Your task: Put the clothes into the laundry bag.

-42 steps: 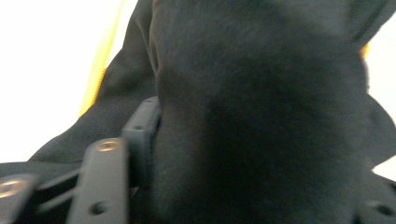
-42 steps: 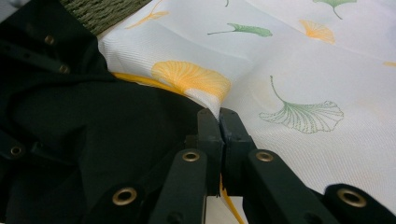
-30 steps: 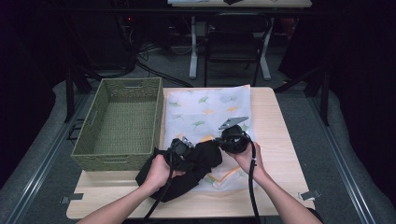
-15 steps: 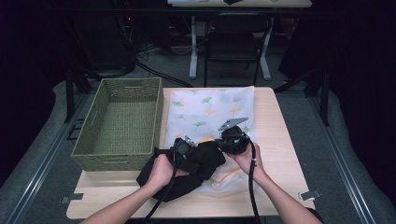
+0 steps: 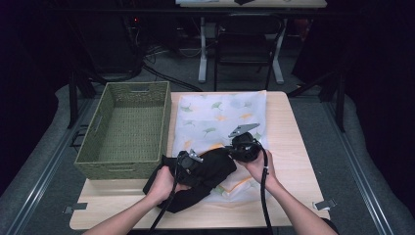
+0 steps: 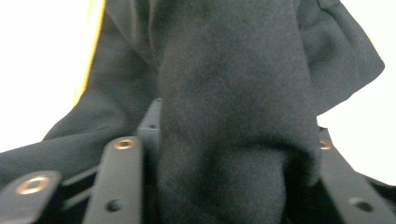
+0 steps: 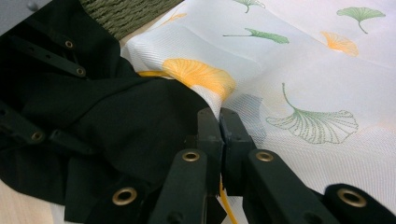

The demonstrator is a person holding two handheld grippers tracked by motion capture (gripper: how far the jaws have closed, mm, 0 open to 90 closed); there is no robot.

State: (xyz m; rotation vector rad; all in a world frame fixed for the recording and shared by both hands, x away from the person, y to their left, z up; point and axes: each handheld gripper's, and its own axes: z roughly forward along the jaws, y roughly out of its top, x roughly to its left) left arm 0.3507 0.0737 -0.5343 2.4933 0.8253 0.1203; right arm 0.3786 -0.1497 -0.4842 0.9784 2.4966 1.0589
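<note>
1. Looking down from the high view, a black garment (image 5: 198, 176) lies on a leaf-printed cloth (image 5: 222, 115), just right of a woven basket (image 5: 125, 129).
2. Left gripper view: the left gripper (image 6: 224, 140) is clamped on the black garment.
3. Right gripper view: the right gripper (image 7: 219, 126) pinches the cloth's edge beside the garment (image 7: 107, 121).

Light wooden rectangular table (image 5: 293, 147). On it: green woven rectangular basket (image 5: 126, 128) at left; white cloth with ginkgo-leaf print (image 5: 220, 115) spread just beside it; crumpled black fabric garment (image 5: 205, 174) lying partly on the cloth's near edge.
</note>
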